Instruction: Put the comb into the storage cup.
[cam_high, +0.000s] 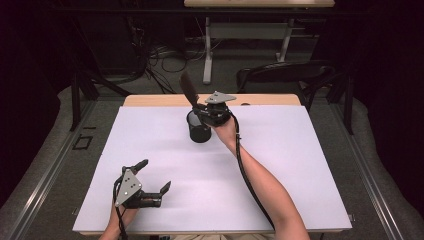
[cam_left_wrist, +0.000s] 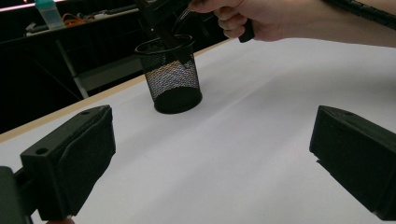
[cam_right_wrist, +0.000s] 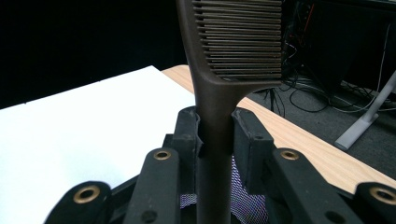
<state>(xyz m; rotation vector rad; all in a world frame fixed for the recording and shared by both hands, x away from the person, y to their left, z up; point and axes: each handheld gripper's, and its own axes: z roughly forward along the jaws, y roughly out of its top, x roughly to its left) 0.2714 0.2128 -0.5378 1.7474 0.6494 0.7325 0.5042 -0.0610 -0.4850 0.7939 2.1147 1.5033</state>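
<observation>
We grip the dark plastic comb (cam_right_wrist: 219, 79) in our right gripper (cam_right_wrist: 215, 133), lowering its handle next into the black mesh cup (cam_high: 199, 129) just beneath; our left gripper (cam_high: 156, 175) rests released.

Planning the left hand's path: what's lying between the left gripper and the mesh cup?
Nothing: in the left gripper view and the high view, bare white table runs from the open left gripper to the mesh cup.
</observation>
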